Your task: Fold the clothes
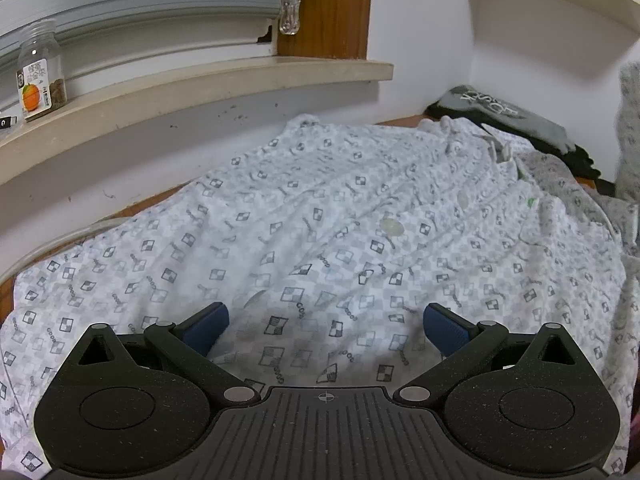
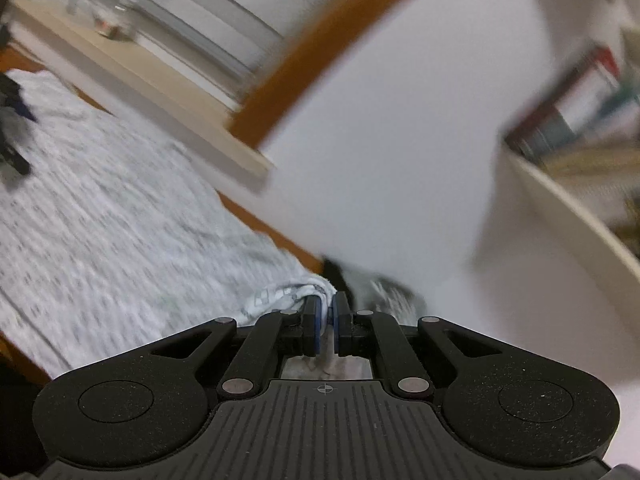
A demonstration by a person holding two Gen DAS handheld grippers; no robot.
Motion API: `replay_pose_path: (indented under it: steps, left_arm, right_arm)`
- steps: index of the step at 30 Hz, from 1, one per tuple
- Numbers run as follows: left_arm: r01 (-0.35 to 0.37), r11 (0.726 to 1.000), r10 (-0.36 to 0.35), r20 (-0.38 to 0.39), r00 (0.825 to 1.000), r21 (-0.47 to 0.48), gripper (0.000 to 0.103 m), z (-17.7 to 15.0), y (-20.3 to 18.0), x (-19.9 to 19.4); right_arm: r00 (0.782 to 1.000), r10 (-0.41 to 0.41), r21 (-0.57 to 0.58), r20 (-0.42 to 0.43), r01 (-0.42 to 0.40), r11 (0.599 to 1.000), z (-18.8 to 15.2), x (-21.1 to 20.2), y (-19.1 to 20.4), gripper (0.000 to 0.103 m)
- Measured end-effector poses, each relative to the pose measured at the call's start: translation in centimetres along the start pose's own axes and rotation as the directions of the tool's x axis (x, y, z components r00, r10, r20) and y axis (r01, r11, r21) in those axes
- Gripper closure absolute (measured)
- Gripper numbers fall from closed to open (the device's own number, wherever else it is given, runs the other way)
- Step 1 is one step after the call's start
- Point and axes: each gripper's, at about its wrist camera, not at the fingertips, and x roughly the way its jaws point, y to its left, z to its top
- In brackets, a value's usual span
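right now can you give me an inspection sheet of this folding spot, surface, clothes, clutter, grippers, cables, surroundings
surface: brown table, bare only along its far edge, the rest covered by cloth
job's things: white patterned shirt spread out flat with buttons up; its edge is pinched in the right gripper
clutter: grey and black garment bunched in the far corner; glass jar with an orange label on the ledge
grippers: left gripper open, hovering over the shirt, holding nothing; right gripper shut on the shirt, view blurred
cables: nothing seen
surroundings: window ledge, blind with a bead cord, white wall, a curved shelf with books
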Motion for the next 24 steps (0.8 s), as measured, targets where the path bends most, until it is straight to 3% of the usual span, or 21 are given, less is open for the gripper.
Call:
replay_pose_path:
  steps: [3, 6, 9, 10, 15, 20, 21, 22, 24]
  left_arm:
    - [-0.001, 1.0, 0.001, -0.001, 1.0, 0.005, 0.0, 0.0, -0.1, 0.0]
    - [-0.002, 1.0, 0.002, -0.002, 1.0, 0.009, 0.0, 0.0, -0.2, 0.0]
    - [-0.001, 1.0, 0.001, -0.004, 1.0, 0.012, 0.0, 0.0, -0.2, 0.0]
    - [-0.001, 1.0, 0.001, -0.004, 1.0, 0.012, 0.0, 0.0, -0.2, 0.0]
    - [0.0, 1.0, 0.0, -0.009, 1.0, 0.013, 0.0, 0.1, -0.2, 0.1]
    - [-0.002, 1.0, 0.002, -0.008, 1.0, 0.011, 0.0, 0.1, -0.1, 0.1]
    - [-0.005, 1.0, 0.005, -0.006, 1.0, 0.013, 0.0, 0.1, -0.1, 0.1]
    - [-0.015, 1.0, 0.015, -0.002, 1.0, 0.021, 0.0, 0.1, -0.3, 0.0]
    - [-0.034, 0.999, 0.034, 0.008, 0.999, 0.038, 0.0, 0.2, -0.7, -0.1]
  right_arm:
    - [0.99, 0.092, -0.026, 0.108, -0.09, 0.996, 3.0, 0.3, 2.3, 0.095]
    - [0.958, 0.219, -0.034, 0.184, -0.216, 0.976, 5.1, 1.2, 5.1, 0.089]
    - [0.932, 0.344, -0.067, 0.115, -0.338, 0.939, 4.8, 3.5, 8.5, 0.068]
    - [0.931, 0.355, -0.081, 0.09, -0.348, 0.934, 4.3, 4.1, 9.3, 0.067]
    - [0.934, 0.355, -0.003, 0.029, -0.355, 0.935, 0.6, 6.0, 8.8, 0.067]
    - [0.948, 0.308, 0.15, 0.075, -0.316, 0.937, -3.4, 6.9, 6.5, 0.067]
    - [0.948, 0.305, 0.185, 0.087, -0.317, 0.93, -4.2, 7.2, 6.0, 0.071]
    - [0.945, 0.314, 0.213, 0.088, -0.326, 0.921, -4.7, 7.7, 5.8, 0.083]
    - [0.936, 0.341, 0.261, 0.082, -0.35, 0.899, -5.6, 8.7, 5.7, 0.096]
